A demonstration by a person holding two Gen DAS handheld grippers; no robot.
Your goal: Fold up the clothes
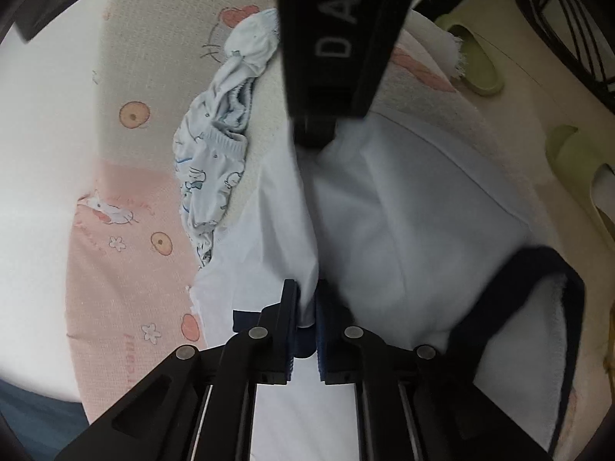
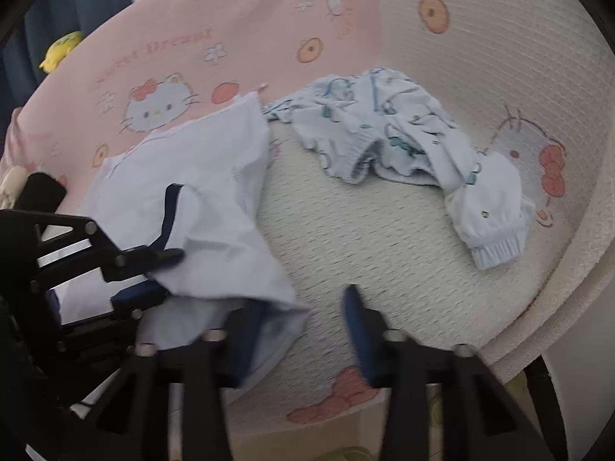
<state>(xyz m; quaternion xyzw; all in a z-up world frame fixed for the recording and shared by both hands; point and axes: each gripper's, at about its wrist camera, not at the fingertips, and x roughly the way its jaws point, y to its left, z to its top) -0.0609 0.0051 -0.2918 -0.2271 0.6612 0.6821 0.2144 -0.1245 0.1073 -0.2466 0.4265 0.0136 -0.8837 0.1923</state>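
The white shirt (image 1: 403, 207) with dark navy trim lies crumpled at the near edge of the bed cover (image 2: 346, 230), partly lifted. The left gripper (image 1: 306, 307) is pressed together on a fold of this shirt, the cloth bunched between its pads. The right gripper (image 2: 303, 319) sits just beside it; in its own view the jaws stand apart, one finger (image 2: 250, 330) under the shirt's hem, the other (image 2: 359, 322) over bare cover, and the picture is blurred. In the left view its tip meets the shirt, but grip cannot be told. Patterned light-blue pyjamas (image 2: 392, 138) lie well apart, farther back.
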